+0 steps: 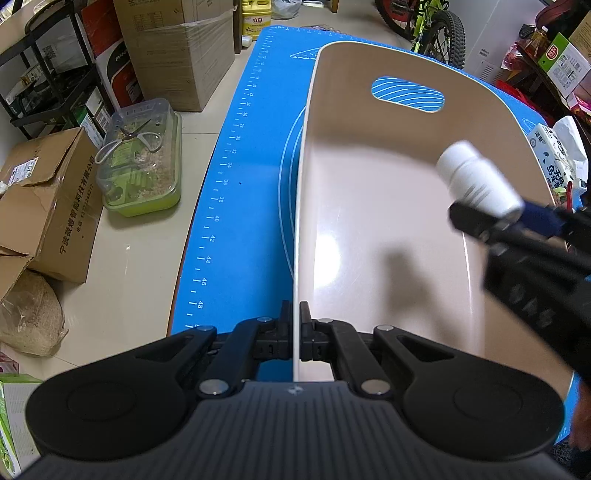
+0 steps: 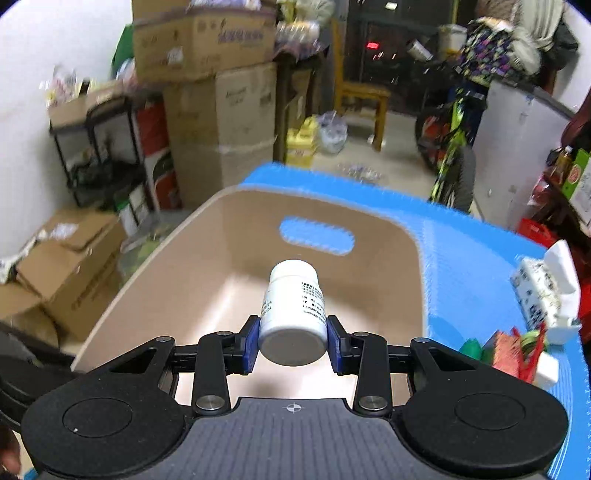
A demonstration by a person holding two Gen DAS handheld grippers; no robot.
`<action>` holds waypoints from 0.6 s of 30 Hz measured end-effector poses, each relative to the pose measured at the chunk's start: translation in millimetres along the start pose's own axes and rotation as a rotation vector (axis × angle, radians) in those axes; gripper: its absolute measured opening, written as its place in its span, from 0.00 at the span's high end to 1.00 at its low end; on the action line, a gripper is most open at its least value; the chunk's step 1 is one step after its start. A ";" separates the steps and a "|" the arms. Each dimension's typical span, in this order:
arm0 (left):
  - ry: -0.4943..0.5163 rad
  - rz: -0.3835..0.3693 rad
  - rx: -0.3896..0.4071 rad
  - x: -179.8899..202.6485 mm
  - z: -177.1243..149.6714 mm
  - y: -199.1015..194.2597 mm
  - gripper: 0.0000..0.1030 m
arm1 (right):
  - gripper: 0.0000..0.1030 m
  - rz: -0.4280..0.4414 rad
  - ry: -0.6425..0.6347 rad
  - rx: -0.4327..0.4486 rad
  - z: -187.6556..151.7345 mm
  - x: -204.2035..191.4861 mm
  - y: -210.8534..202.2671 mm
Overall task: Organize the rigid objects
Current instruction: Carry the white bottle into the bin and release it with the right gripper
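A beige bin [image 1: 369,236] with a cut-out handle stands on the blue mat [image 1: 240,184]. My left gripper [image 1: 294,334] is shut on the bin's near left wall and holds its thin rim between the fingers. My right gripper [image 2: 293,341] is shut on a white pill bottle [image 2: 293,314], held lying along the fingers above the bin's inside [image 2: 229,266]. In the left wrist view the bottle [image 1: 476,177] and the right gripper [image 1: 491,221] hang over the bin's right side.
A tissue pack [image 2: 543,291] and small colourful items [image 2: 509,350] lie on the mat to the right of the bin. Cardboard boxes [image 1: 48,206], a clear tub with scissors [image 1: 142,158] and a bicycle [image 1: 432,29] stand on the floor around the table.
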State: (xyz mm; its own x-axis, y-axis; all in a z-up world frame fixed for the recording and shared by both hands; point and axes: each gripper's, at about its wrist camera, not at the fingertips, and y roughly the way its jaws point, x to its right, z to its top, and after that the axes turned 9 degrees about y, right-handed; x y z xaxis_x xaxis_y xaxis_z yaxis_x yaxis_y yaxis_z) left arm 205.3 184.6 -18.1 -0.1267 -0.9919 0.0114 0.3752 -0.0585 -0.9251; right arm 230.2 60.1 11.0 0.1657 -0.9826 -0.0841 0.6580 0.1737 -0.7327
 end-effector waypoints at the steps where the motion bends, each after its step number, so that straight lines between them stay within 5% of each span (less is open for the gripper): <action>1: 0.000 0.000 0.001 0.1 0.0 -0.3 0.97 | 0.57 -0.001 -0.006 -0.018 -1.8 -1.5 4.3; 11: 0.001 -0.001 0.000 0.1 0.3 0.1 0.97 | 0.58 -0.040 -0.041 -0.161 -19.5 -6.0 34.2; 18: 0.003 0.001 -0.002 0.5 -0.2 0.8 0.97 | 0.50 -0.005 -0.008 -0.101 -11.5 4.3 14.3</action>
State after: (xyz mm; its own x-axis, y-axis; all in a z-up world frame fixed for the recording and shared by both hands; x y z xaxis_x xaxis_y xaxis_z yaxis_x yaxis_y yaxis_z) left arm 205.3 184.1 -18.9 -0.1287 -0.9916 0.0094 0.3739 -0.0573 -0.9257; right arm 231.9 57.6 -7.6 0.1690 -0.9828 -0.0747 0.5815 0.1606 -0.7976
